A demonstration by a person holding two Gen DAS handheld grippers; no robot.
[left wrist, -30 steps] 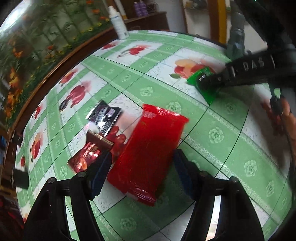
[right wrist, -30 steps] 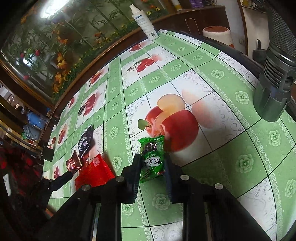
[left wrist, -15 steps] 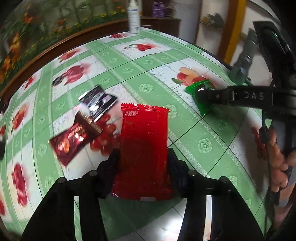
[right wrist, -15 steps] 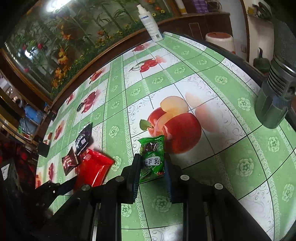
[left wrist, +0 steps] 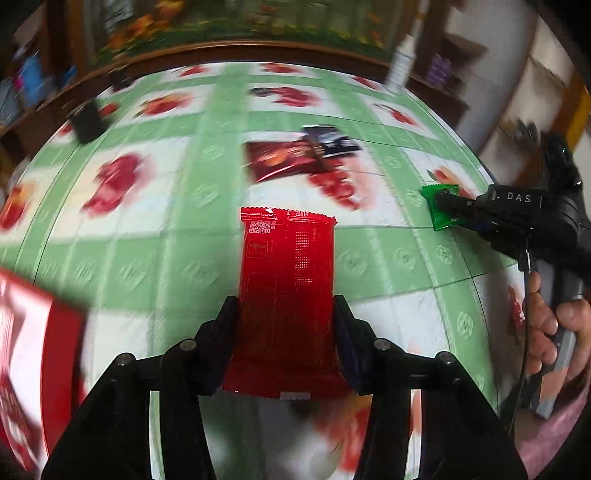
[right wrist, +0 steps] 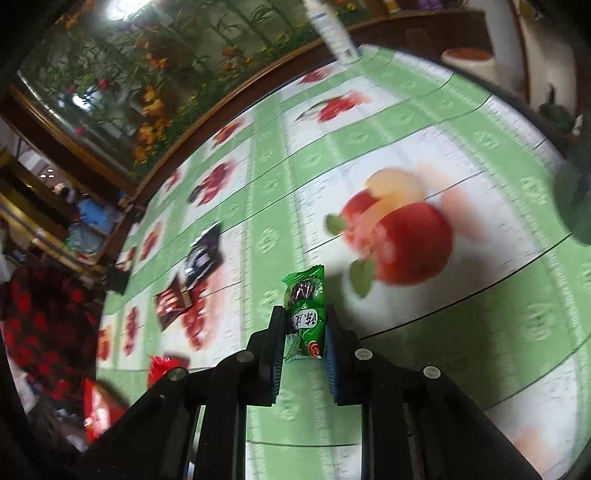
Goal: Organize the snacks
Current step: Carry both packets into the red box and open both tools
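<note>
Change since a second ago: my left gripper has swung across the table and rolled, so the red snack packet that lay slanted between wide jaws now points straight ahead, clamped.
Left gripper: its jaws have just been closing; both fingers press the long sides of the red snack packet, near its lower end, and I have hold of it.
Right gripper: narrowed almost fully, pinching the green candy packet by its sides; from my left camera I see the same packet at its tip.
Red snack packet: printed back up, over a green band of the fruit-print tablecloth.
Green candy packet: upright between the fingers, just beside the printed apple.
Dark red packet: flat on the cloth, farther out, touching the black packet.
Red-and-white box: at the left edge of my left view, blurred.
White bottle: at the far table edge.
Hand: on the right gripper's handle.
</note>
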